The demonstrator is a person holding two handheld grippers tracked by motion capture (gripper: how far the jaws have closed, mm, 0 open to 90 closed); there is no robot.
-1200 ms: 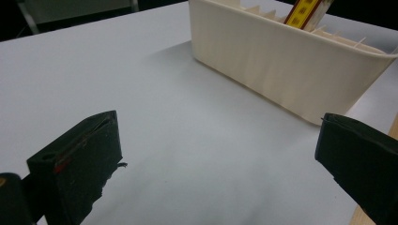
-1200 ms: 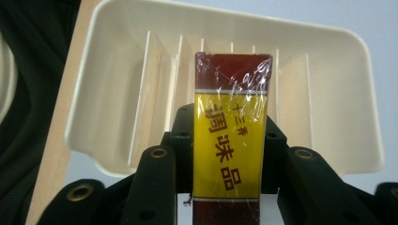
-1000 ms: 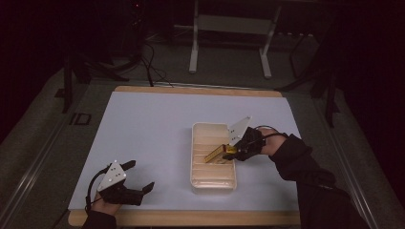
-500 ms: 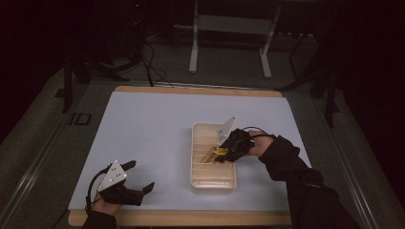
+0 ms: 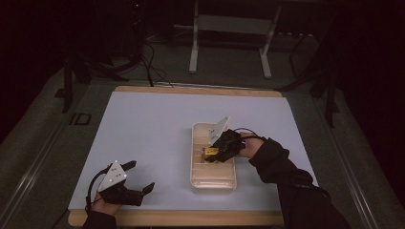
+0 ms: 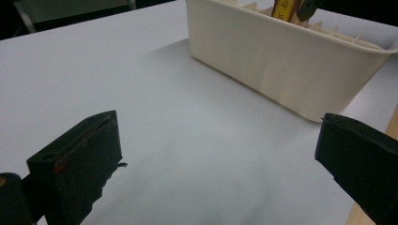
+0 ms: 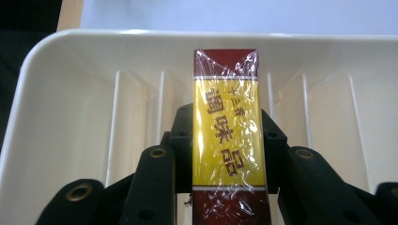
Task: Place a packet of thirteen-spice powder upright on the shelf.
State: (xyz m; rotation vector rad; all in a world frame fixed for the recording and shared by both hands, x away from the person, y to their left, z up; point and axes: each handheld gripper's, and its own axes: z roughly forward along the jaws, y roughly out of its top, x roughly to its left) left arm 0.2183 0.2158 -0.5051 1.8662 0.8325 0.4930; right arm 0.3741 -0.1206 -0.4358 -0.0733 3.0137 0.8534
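A cream plastic organizer tray [image 5: 198, 172] with slotted dividers lies right of the table's middle. My right gripper [image 5: 214, 153] hangs over its middle, shut on a yellow and dark red wrapped box [image 7: 228, 136] with printed characters. That box [image 5: 210, 151] points down into the tray [image 7: 61, 108] between the divider ribs. My left gripper [image 5: 138, 180] rests near the front left edge, open, jaws wide apart over bare white surface. From the left gripper view the tray wall [image 6: 281, 56] stands ahead to the right, and the box's yellow top [image 6: 282, 9] peeks above it.
A white mat [image 5: 143, 129] covers the wooden table, whose edge [image 5: 181, 218] runs along the front. Table legs and cables [image 5: 153, 57] stand in the dark area behind the table. Bare mat lies left of the tray.
My right gripper has moved left and down over the tray with the box, lowering it among the dividers. The left gripper has stayed put.
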